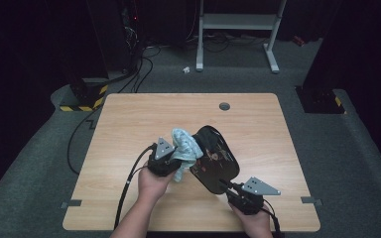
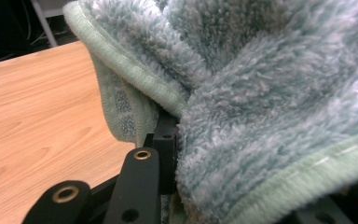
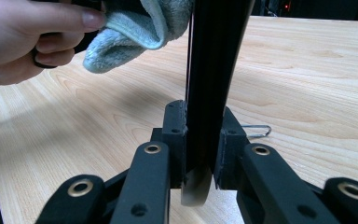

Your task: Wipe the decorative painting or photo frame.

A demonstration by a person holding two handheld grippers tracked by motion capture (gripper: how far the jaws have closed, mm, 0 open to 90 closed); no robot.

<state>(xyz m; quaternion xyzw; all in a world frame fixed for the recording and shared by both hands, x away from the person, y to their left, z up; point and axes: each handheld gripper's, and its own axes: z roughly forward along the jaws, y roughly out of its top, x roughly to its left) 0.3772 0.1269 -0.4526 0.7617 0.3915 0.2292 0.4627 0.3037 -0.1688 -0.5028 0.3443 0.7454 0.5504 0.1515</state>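
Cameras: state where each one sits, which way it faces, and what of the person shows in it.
High view: fixed above the person's side, facing forward and down on the table; both forearms enter from below, left gripper in the cloth, right gripper clamping the black tray.
Left gripper view: rides the left gripper, looking into the cloth.
Right gripper view: rides the right gripper, looking along the tray's edge; the left hand shows.
Shared: all three see cloth and tabletop.
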